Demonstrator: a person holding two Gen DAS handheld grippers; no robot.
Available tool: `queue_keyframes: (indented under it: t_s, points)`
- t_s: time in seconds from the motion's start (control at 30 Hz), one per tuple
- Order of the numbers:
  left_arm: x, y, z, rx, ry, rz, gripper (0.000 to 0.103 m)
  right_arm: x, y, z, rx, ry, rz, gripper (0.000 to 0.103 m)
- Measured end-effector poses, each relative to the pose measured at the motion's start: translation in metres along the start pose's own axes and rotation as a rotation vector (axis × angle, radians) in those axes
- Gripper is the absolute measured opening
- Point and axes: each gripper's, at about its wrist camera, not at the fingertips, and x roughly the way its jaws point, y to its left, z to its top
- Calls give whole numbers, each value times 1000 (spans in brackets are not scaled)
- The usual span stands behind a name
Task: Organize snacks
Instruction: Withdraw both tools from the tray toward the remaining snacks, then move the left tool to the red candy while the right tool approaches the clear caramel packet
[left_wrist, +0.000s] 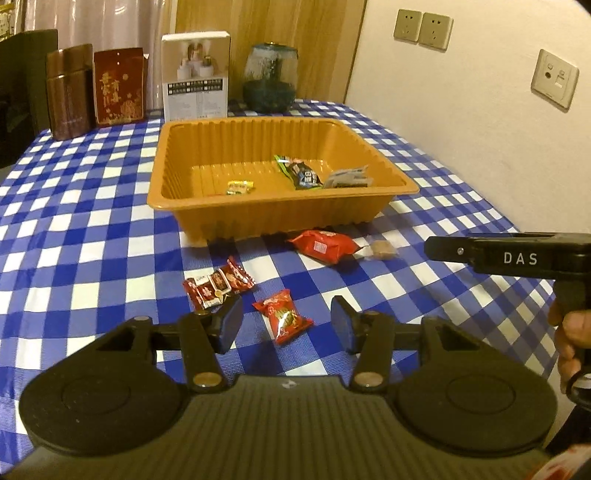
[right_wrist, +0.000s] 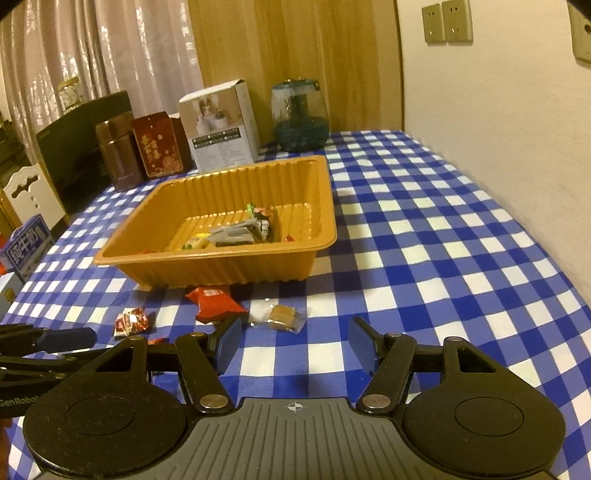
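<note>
Snacks: 4 lie loose on the tabletop (left_wrist: 92, 206). Left gripper (left_wrist: 286, 325), jaws spread, should straddle the small red packet (left_wrist: 282, 319) squarely before pinching; right gripper (right_wrist: 293, 345), jaws spread.

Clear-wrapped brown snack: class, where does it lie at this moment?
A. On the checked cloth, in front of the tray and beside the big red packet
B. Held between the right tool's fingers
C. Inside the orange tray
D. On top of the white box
A: the brown snack lies on the cloth in front of the tray, beside the red packet, ahead of the open right tool.
</note>
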Motion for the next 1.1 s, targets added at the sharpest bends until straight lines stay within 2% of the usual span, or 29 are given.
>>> queue_keyframes:
  t_s: [0.1,0.6,1.1]
  points:
    - [8,1,-1,-17,16,4,48,4,1,0,-1,13,2,64]
    - [38,-6,-7,-28,62,19,30,13,3,0,21,36,-4,64]
    - [42,1,-5,-121,52,29,29,17,3,1,27,41,-4,64]
